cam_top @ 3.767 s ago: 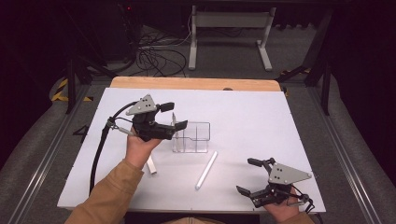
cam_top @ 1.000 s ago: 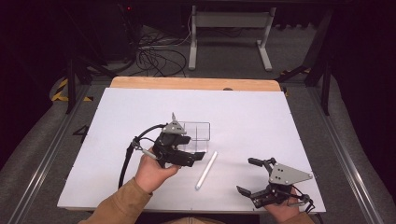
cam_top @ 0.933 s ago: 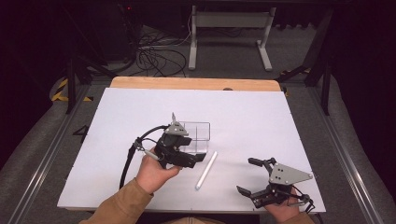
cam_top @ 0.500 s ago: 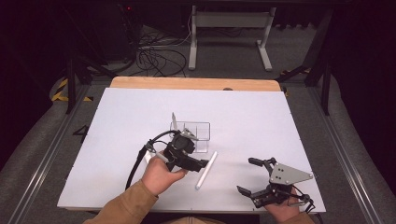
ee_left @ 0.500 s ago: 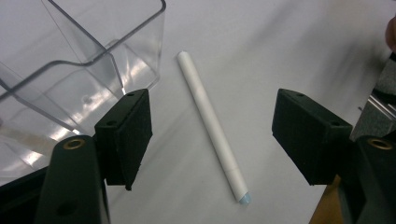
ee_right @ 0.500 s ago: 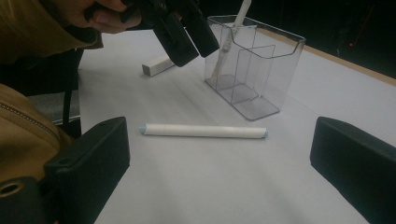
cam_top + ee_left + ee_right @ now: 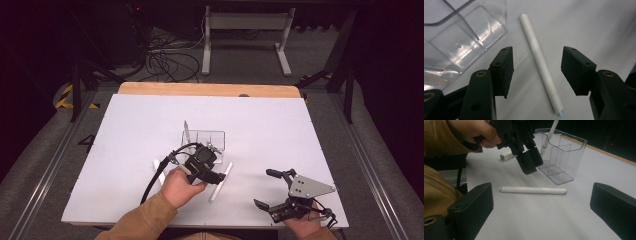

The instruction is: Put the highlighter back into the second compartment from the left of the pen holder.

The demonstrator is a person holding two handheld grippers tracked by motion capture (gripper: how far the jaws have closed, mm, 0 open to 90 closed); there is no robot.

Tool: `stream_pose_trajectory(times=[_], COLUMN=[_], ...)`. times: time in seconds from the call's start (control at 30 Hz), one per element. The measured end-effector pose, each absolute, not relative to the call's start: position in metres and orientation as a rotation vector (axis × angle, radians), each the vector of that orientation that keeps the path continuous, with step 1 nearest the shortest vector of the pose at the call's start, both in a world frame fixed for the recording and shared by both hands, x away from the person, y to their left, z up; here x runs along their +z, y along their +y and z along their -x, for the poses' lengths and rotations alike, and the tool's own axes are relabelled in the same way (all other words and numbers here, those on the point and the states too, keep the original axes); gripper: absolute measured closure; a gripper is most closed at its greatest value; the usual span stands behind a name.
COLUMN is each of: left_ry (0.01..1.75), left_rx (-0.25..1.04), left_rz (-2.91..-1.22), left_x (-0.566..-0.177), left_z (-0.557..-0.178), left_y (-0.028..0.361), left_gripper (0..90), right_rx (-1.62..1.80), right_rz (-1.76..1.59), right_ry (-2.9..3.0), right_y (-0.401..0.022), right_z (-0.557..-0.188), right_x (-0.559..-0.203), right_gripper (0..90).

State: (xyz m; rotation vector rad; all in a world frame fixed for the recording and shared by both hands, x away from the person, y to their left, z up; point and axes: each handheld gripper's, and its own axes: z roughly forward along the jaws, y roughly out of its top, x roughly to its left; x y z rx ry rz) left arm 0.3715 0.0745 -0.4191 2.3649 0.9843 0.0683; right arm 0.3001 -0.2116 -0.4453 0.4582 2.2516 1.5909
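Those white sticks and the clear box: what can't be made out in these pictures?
- High view: the second white stick is partly hidden by the left gripper's cable.
- Left gripper view: the clear plastic box is cut off by the frame edge.
- Right gripper view: the stick standing in the box is cut off above.

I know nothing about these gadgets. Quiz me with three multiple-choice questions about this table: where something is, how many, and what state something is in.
1. Where does the white stick nearest the left gripper lie?
A. inside the clear holder
B. flat on the table, between the gripper's jaws
C. on the floor

2. How many white sticks stand in the clear holder?
A. one
B. three
C. five

3. The left gripper is:
A. clamped on the stick
B. open, not touching it
C. holding the holder

Answers: 1 B, the left gripper view shows it lying between the jaws; 2 A, one leans inside; 3 B, gaps show on both sides, though the jaws have just been closing.
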Motion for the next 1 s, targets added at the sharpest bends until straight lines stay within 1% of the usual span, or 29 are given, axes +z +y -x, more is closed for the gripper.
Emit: stream_pose_trajectory(times=[0.27,0.57,0.9,1.0], left_ry=[1.01,1.039,1.052,1.056], left_rx=[0.032,0.039,0.041,0.041], left_rz=[-2.401,-2.447,-2.471,-2.469], left_x=[-0.431,-0.439,-0.444,-0.444], left_z=[-0.379,-0.384,-0.386,-0.386], left_y=[0.061,0.049,0.042,0.042], left_gripper=[50.7,62.8,73.3,74.0], right_rx=[1.591,1.596,1.598,1.598], right_rz=[-0.456,-0.451,-0.448,-0.447], right_ry=[2.252,2.25,2.248,2.249], right_y=[-0.212,-0.212,-0.212,-0.212], right_z=[-0.3,-0.3,-0.3,-0.299], right_x=[-0.445,-0.446,-0.446,-0.446], right_gripper=[5.7,5.7,5.7,5.7])
